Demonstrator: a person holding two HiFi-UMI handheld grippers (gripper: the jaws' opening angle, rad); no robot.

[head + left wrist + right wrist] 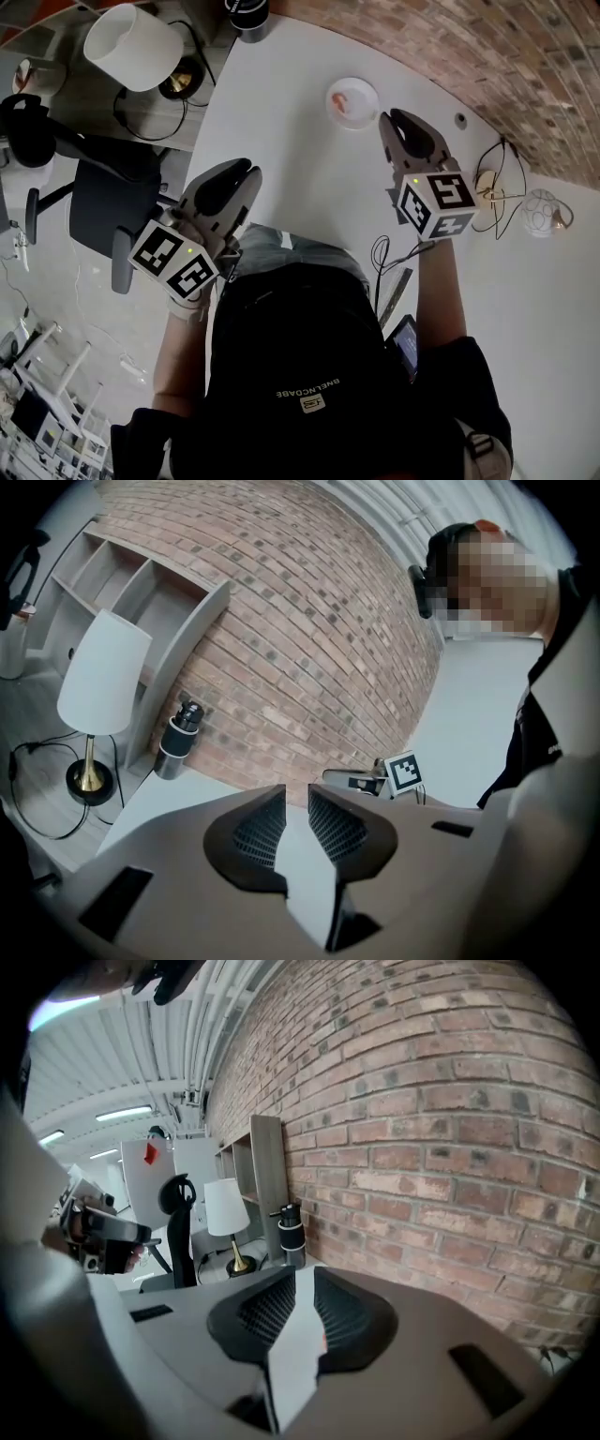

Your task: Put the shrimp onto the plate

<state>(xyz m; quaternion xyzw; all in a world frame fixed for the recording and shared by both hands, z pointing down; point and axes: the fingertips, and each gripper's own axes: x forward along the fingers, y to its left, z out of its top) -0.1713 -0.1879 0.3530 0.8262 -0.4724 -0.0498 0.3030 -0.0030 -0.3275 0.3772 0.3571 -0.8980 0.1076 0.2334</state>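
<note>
Scene: head view looking steeply down on a white table (281,141) beside a brick wall, with a person's torso at the bottom and a gripper in each hand.

Plate: small, round and white (372,94), at the far side of the table near the curved edge.

Shrimp: a small pink-orange curl (344,103) lying inside the plate, left of its centre. Too small to tell which way its long axis runs.

Right gripper: (392,116) pointing away from the body, tips just beside the plate's right rim. Seen in its own view (305,1279), jaws only a narrow slit apart, with white table showing through and nothing clamped. A tiny orange fleck at the inner edge of one pad, not identifiable.

Left gripper: (246,172) near the table's left edge, well apart from the plate. Seen in its own view (297,794), jaws likewise a narrow slit apart and empty.

Key relation: plate and shrimp lie just ahead and to the left of the right gripper's tips, so the right hand is far nearer than the left.

Judgement: shrimp looks to be already on the plate, so probably no further pick is needed. Any touch-up would suit the right gripper, with a short reach leftward.
</note>
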